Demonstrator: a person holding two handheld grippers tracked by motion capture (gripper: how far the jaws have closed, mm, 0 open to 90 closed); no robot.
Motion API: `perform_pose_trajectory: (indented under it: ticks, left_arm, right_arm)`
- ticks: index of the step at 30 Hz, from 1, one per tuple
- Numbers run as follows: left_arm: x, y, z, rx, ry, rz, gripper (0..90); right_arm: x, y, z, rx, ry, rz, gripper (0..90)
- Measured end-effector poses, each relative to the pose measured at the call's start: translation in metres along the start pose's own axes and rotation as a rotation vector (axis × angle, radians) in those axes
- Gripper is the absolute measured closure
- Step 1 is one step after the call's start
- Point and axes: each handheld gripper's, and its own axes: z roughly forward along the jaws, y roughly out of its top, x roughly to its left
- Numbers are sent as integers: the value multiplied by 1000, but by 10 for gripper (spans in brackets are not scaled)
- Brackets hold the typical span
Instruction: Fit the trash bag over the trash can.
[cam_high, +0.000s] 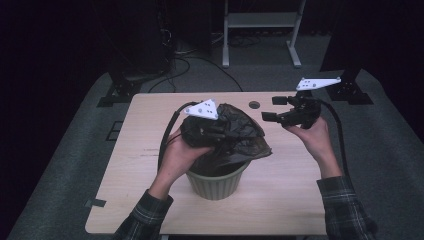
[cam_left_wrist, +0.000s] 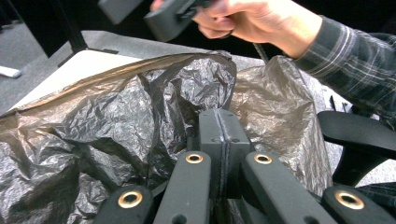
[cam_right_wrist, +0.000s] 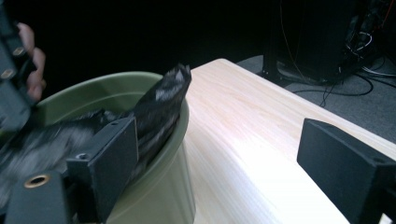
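A ribbed olive-green bin (cam_high: 217, 185) stands on the wooden table (cam_high: 290, 200), and a crumpled black plastic bag (cam_high: 245, 135) spills out of its top. My left gripper (cam_high: 220, 131) reaches over the bin's near-left side and is shut on a fold of the bag (cam_left_wrist: 116, 121), with its jaws pressed flat together (cam_left_wrist: 219, 135). My right gripper (cam_high: 274, 109) hangs above the table to the right of the bag. It is open wide (cam_right_wrist: 229, 158), with nothing between its jaws. The right gripper view shows the bin (cam_right_wrist: 159, 196) with a flap of the bag (cam_right_wrist: 163, 102) over its rim.
A small round hole (cam_high: 254, 105) sits in the tabletop behind the bag. Off the table's far edge are a white metal frame (cam_high: 260, 20), dark stands and cables on grey carpet. Bare wood (cam_right_wrist: 243, 121) lies to the right of the bin.
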Motion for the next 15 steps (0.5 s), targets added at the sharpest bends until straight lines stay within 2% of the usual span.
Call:
perform_pose_trajectory:
  ticks: [7,10,15]
  left_arm:
    - [6,-8,-20,-30,41,-21,900]
    - [9,-10,-23,-36,50,-26,900]
    - [16,-12,-23,-50,72,-42,900]
  right_arm:
    - [9,-8,-12,1,12,-3,109]
    - [16,-13,-16,-1,21,-13,109]
    - [31,-19,-19,-6,63,-31,109]
